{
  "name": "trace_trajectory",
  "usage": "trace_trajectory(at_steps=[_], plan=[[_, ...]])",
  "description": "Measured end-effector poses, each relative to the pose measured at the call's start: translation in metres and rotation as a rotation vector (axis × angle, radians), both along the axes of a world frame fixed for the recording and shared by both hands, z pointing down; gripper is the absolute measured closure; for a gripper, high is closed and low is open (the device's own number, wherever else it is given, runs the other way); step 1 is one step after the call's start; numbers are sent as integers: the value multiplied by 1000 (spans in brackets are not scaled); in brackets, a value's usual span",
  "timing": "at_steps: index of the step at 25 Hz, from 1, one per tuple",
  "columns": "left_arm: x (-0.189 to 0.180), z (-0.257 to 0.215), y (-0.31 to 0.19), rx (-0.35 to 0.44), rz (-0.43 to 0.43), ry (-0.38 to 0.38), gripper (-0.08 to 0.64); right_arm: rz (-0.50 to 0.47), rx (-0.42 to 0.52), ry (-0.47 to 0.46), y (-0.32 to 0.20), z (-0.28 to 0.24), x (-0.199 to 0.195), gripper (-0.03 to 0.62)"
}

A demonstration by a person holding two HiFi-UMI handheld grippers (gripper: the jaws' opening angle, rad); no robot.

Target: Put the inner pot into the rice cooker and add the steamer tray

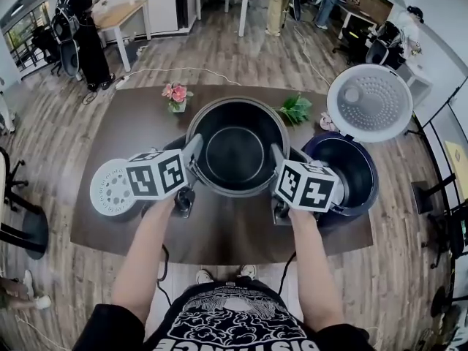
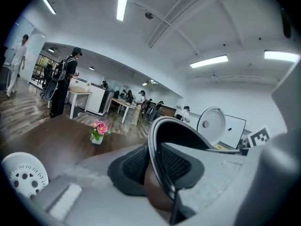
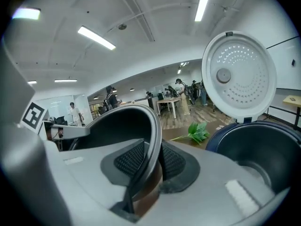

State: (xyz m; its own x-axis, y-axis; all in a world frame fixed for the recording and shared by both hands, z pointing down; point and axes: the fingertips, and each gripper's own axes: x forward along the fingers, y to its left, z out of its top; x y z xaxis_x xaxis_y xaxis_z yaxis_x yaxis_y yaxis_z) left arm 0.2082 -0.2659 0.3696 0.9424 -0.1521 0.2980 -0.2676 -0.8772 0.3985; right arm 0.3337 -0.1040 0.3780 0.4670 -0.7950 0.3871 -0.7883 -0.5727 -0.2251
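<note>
The dark inner pot (image 1: 238,146) hangs above the brown table, carried from both sides. My left gripper (image 1: 194,156) is shut on its left rim and my right gripper (image 1: 278,159) on its right rim. In the left gripper view the thin pot rim (image 2: 160,140) is pinched between the ribbed pads of the left gripper (image 2: 157,166). The right gripper view shows the pot rim (image 3: 153,140) clamped the same way by the right gripper (image 3: 150,161). The dark blue rice cooker (image 1: 351,170) stands to the right with its white lid (image 1: 369,102) up. The white perforated steamer tray (image 1: 111,189) lies at the left.
A small pot of pink flowers (image 1: 176,97) and a green leafy sprig (image 1: 296,110) sit at the table's far side. The table's near edge (image 1: 219,258) is close to my body. People, desks and chairs stand farther back in the room.
</note>
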Motion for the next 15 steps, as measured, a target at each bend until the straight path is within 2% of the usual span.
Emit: trace_trajectory(at_steps=[7,15], plan=[[36,-42,31,43,96,65,474,91,46,58,42,-44,22,499],[69,-84,67,105,211,135,474,207,121,82,89,-75,34,499]])
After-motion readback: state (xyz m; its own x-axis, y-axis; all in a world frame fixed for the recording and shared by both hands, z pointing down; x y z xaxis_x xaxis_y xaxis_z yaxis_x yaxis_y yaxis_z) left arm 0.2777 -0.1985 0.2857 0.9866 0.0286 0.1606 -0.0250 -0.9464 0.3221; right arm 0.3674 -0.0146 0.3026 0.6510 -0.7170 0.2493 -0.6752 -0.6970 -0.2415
